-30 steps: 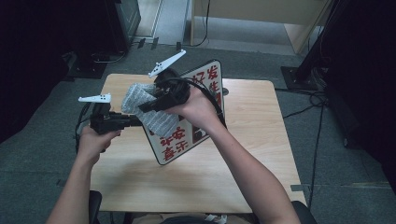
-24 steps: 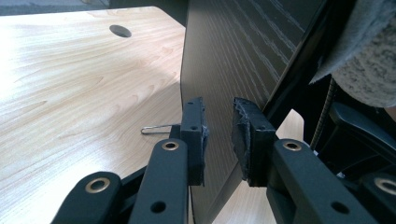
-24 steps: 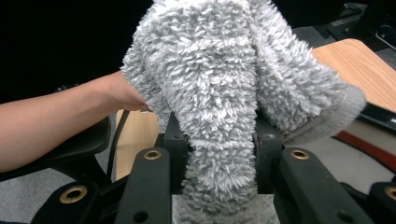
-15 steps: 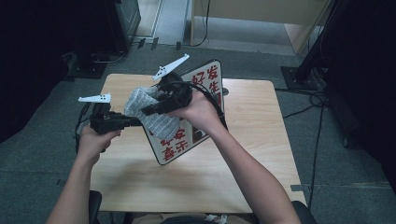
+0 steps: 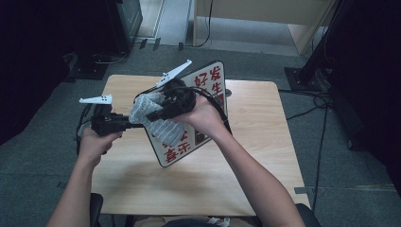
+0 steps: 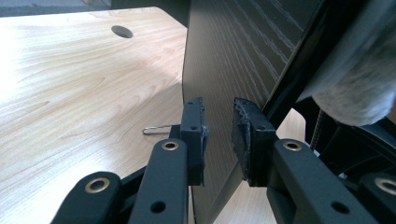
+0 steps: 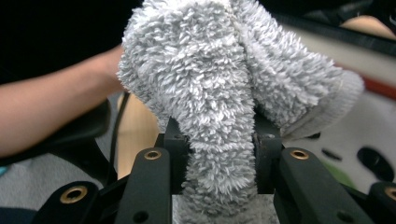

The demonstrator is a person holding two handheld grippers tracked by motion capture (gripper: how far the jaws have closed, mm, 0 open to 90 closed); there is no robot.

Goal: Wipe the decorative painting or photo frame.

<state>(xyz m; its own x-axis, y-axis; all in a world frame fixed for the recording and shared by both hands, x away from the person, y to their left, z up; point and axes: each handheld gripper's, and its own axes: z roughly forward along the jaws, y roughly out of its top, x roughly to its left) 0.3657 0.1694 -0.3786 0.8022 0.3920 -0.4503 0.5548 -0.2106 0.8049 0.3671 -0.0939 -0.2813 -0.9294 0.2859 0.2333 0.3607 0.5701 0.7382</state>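
The job in hand looks like wiping a sign (image 5: pixel 198 118) with a cloth (image 5: pixel 153 116), and it seems to be in mid-course. The sign, white with red characters and a dark rim, is lifted off the worktop (image 5: pixel 255 156) and tilted, printed face up toward the person. The cloth, grey and fluffy, lies bunched against the sign's left part, near its upper edge. How much of the face is wiped already I cannot tell; the lower and right parts of the sign lie apart from the cloth, so they are likely left to do, and the sign is not yet set down.

The left claw (image 6: pixel 219 135) pinches the sign's left edge: in the left gripper view the dark wood-grain back of the board runs between the two pads, which press on it. The left hand (image 5: pixel 97 144) sits left of the sign, forearm coming up from the bottom, claw pointing level toward the board.

The right claw (image 7: pixel 217 154) is clamped on the cloth, whose pile bulges out above the pads. The right hand (image 5: pixel 203 116) rests over the sign's middle, wrist bent, claw aimed leftward across the face.
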